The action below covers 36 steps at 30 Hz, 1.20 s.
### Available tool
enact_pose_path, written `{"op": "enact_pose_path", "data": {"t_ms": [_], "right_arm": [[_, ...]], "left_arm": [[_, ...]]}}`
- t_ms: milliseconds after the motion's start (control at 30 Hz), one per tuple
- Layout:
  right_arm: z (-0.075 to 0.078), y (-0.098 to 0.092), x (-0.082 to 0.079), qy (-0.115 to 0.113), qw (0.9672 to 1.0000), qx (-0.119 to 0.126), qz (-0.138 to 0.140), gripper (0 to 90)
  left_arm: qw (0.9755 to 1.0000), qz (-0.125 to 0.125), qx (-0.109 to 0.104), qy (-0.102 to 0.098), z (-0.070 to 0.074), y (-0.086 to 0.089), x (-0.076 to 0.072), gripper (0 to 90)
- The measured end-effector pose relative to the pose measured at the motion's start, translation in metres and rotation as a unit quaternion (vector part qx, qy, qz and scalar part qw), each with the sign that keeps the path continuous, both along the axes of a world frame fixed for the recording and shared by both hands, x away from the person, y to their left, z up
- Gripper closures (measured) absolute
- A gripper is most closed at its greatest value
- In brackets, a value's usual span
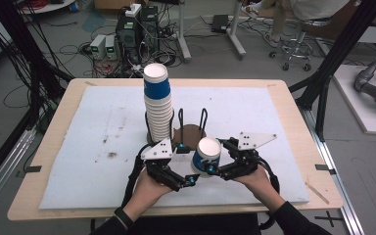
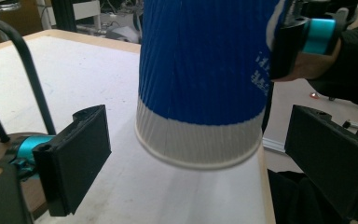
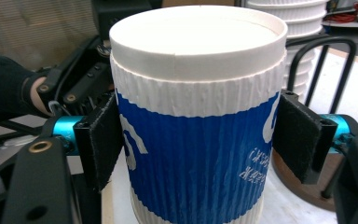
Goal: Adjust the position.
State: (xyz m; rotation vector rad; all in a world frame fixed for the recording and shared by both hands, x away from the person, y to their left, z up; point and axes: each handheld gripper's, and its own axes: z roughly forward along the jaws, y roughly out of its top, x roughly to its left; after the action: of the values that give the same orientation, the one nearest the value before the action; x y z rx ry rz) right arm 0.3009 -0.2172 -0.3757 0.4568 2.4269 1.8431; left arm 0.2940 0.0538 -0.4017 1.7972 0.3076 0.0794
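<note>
High view first: we see an upside-down blue-and-white paper cup (image 1: 206,155) pinched in the jaws of the right gripper (image 1: 214,170) and held clear of the bench (image 1: 54,147), just in front of the round brown wire holder (image 1: 192,131). Left of the holder stands a tall stack of matching cups (image 1: 158,104), well apart from the held one. From the left gripper view we find the left gripper (image 2: 196,154) with its jaws spread wide on either side of the cup's rim, touching nothing.
</note>
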Motion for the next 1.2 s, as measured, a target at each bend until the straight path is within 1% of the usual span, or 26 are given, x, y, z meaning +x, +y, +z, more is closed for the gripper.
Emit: {"op": "enact_pose_path", "data": {"t_ms": [233, 267, 367, 467, 567, 633, 733, 1033, 1100, 1200], "right_arm": [[-0.001, 0.007, -0.002, 0.005, 0.9999, -0.001, 0.010, 24.5], [-0.002, 0.008, -0.003, 0.006, 0.9999, 0.000, 0.012, 24.5], [-0.002, 0.010, -0.004, 0.006, 0.9999, 0.002, 0.016, 24.5], [-0.002, 0.011, -0.004, 0.008, 0.9998, 0.003, 0.019, 24.5], [-0.002, 0.012, -0.005, 0.009, 0.9998, 0.004, 0.020, 24.5], [-0.002, 0.012, -0.005, 0.008, 0.9997, 0.004, 0.021, 24.5], [-0.002, 0.012, -0.005, 0.006, 0.9998, 0.003, 0.019, 24.6], [-0.002, 0.012, -0.005, 0.006, 0.9998, 0.002, 0.020, 24.9], [-0.002, 0.012, -0.005, 0.007, 0.9998, 0.001, 0.020, 25.0], [-0.002, 0.012, -0.005, 0.006, 0.9998, 0.004, 0.019, 24.7]], "left_arm": [[0.9999, -0.011, 0.001, 0.006, -0.002, -0.008, 0.000, 6.8], [0.9998, -0.018, -0.003, 0.010, -0.004, -0.011, 0.001, 6.9], [0.9997, -0.021, 0.002, 0.013, -0.006, -0.014, 0.003, 6.9], [0.9995, -0.026, 0.001, 0.020, -0.007, -0.016, 0.005, 6.9], [0.9994, -0.025, 0.002, 0.025, -0.008, -0.017, 0.006, 6.9], [0.9990, -0.033, -0.001, 0.031, -0.009, -0.017, 0.007, 9.9], [0.9988, -0.039, -0.003, 0.031, -0.008, -0.017, 0.007, 15.5], [0.9990, -0.035, 0.003, 0.027, -0.007, -0.017, 0.006, 17.4], [0.9990, -0.036, 0.007, 0.025, -0.007, -0.017, 0.006, 17.8], [0.9990, -0.037, 0.008, 0.023, -0.005, -0.016, 0.006, 18.2]]}}
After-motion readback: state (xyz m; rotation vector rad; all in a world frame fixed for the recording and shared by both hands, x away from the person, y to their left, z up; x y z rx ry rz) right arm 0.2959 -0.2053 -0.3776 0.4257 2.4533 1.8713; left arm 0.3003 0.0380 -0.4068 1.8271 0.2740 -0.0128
